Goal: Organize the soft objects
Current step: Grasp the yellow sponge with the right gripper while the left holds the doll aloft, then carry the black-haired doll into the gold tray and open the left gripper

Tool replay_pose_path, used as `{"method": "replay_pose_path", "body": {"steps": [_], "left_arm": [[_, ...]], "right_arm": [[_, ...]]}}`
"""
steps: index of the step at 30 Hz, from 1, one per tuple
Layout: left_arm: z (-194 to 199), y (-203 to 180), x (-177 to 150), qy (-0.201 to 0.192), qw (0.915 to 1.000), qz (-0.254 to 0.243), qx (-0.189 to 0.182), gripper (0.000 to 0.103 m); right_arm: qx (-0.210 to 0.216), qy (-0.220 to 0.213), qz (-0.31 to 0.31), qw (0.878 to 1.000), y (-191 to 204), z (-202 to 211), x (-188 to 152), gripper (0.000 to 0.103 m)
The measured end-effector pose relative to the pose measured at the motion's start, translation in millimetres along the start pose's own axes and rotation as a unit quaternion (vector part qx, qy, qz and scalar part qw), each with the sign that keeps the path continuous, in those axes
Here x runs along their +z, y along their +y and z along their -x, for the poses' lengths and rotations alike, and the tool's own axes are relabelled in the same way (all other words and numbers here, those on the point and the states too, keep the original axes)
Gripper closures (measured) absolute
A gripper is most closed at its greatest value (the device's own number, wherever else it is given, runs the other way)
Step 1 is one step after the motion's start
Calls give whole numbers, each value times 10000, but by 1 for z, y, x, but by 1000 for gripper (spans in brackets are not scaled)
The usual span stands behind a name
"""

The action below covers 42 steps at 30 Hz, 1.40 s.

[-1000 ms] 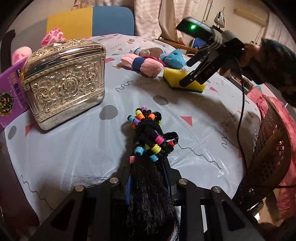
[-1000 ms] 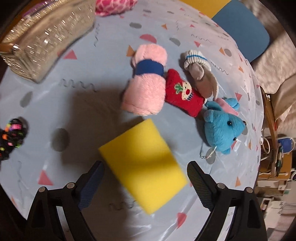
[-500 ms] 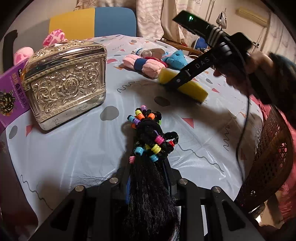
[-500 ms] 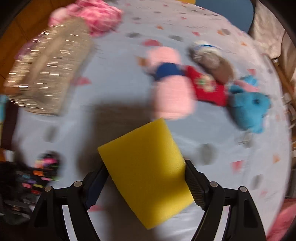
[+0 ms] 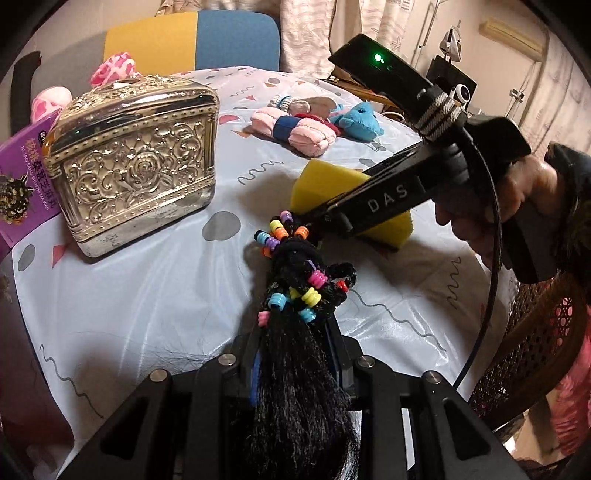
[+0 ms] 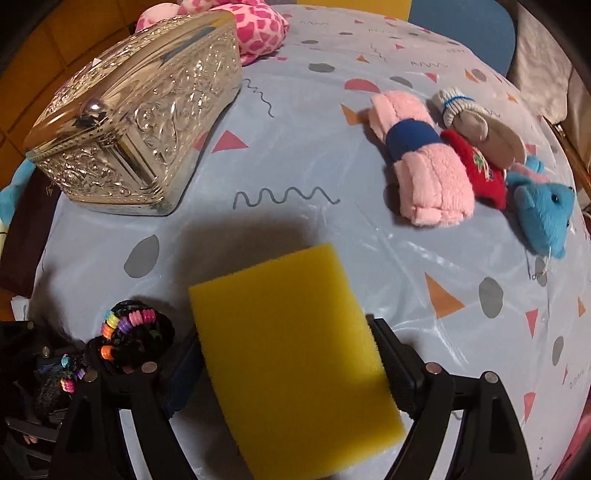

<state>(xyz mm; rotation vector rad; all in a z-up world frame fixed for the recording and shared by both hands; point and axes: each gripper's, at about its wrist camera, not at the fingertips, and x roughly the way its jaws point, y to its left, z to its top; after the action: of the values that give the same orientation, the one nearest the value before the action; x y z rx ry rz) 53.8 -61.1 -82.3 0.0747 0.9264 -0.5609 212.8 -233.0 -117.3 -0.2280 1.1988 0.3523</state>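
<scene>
Crowding sponge (image 6: 291,354): hairpiece (image 6: 129,332) (touching).

A home: curtains (image 5: 306,29), patterned tablecloth (image 5: 147,288), wicker chair (image 5: 535,339).

A black hairpiece (image 5: 295,384) strung with coloured beads is covering the tips of the left gripper (image 5: 295,354), and its lower end is running off the bottom edge. The right gripper (image 6: 291,365) is hiding the near side of the yellow sponge (image 5: 317,181) in the left wrist view. A purple box (image 5: 22,184) is being cut off at the left edge, its print too small to read.
</scene>
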Motion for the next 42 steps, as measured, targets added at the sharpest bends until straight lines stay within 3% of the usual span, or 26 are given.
{"method": "replay_pose_path", "body": {"steps": [6,16,30,36,42], "left_arm": [[10,-1,1,-34,9999,157,58,82],[88,-8,19,-841,9950,176,503,81],[150,36,15,-1315,9838,957,761,81],[189,89,-2,-1549,9690,1633,1019,81],[226,169,-35,-1560,9402,2524,1674,81]], "right_arm": [[-18,-126,105,9999,22,8,-4,17],[-53,-252,178,9995,30,0,-15,16],[-82,-270,226,9993,33,5,-19,16],[-94,-275,246,9993,33,7,-20,16],[-141,-278,297,9991,35,10,-22,17]]}}
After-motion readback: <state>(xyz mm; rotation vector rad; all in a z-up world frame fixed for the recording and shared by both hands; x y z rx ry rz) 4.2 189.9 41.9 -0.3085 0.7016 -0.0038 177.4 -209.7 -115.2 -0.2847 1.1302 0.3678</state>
